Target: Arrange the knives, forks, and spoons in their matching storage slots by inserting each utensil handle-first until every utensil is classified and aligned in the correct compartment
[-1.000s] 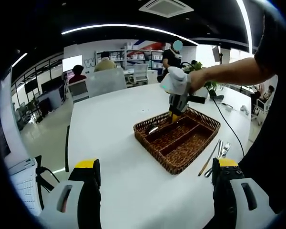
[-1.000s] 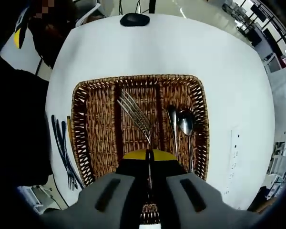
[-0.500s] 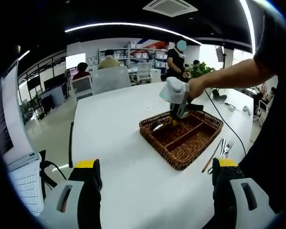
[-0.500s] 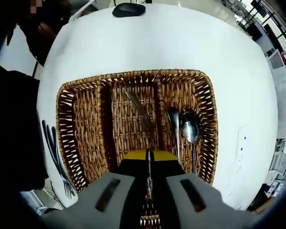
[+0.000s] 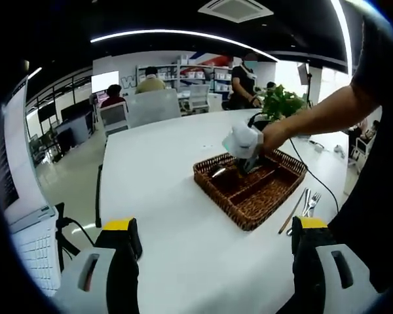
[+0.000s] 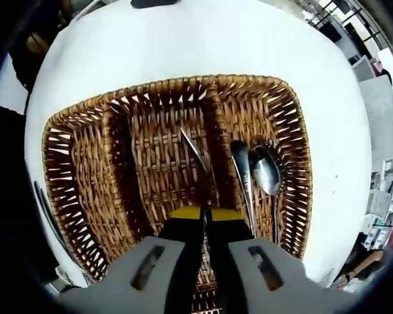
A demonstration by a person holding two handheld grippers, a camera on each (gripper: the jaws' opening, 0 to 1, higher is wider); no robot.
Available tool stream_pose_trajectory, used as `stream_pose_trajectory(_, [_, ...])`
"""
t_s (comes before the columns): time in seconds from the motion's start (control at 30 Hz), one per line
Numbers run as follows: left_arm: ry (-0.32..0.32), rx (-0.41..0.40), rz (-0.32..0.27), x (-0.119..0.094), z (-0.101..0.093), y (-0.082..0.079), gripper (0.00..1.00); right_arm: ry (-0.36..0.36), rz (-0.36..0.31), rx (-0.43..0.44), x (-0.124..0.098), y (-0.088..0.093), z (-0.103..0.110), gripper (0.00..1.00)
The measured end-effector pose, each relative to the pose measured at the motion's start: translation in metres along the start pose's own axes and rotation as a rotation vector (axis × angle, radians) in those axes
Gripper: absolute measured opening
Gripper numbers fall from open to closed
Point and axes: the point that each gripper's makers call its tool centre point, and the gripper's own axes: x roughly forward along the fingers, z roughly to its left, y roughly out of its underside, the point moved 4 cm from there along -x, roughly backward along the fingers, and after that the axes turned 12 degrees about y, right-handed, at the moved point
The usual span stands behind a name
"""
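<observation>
So the right tongs (image 6: 205,219) are pinching a slim silver fork (image 6: 195,149) by its handle, and the fork is pointing down into the middle slot of the brown woven wicker tray (image 6: 78,196). Two shiny silver spoons (image 6: 259,173) are lying side by side in the slot right next to it. The left tongs (image 5: 213,245) are hanging spread wide over the white counter (image 5: 164,196), gripping nothing. A few spare utensils (image 5: 304,206) are sitting on the counter just beside the tray. A green potted plant (image 5: 281,103) is standing behind it.
</observation>
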Motion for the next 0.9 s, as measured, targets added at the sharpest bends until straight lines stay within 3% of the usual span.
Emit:
stream_pose_trajectory(0.07, [0.004,0.002,0.004,0.001,-0.001,0.0,0.99,0.052,0.002,0.03,-0.002,0.001,0.004,0.0])
stream_pose_trajectory(0.2, [0.008,0.006,-0.002,0.002,-0.003,-0.005,0.99,0.058,-0.019,0.087,-0.006,0.003,0.005,0.0])
stream_pose_trajectory(0.3, [0.011,0.014,0.001,0.003,-0.004,-0.006,0.99,0.059,-0.057,0.052,-0.006,0.004,0.005,0.0])
stream_pose_trajectory(0.5, [0.018,0.027,0.002,0.004,-0.008,-0.01,0.99,-0.012,-0.163,0.088,-0.009,0.008,0.012,0.04])
stream_pose_trajectory(0.57, [0.018,0.028,0.002,0.004,-0.009,-0.011,0.99,0.002,-0.194,0.072,-0.009,0.008,0.011,0.07])
stream_pose_trajectory(0.67, [0.018,0.03,0.003,0.005,-0.01,-0.012,0.99,-0.035,-0.229,0.157,-0.015,0.006,0.014,0.13])
stream_pose_trajectory(0.83, [0.023,0.037,0.0,0.008,-0.013,-0.017,0.99,-0.031,-0.313,0.239,-0.034,0.001,-0.003,0.2])
stream_pose_trajectory(0.9, [0.025,0.037,-0.004,0.01,-0.013,-0.02,0.99,-0.073,-0.355,0.272,-0.044,-0.002,-0.006,0.28])
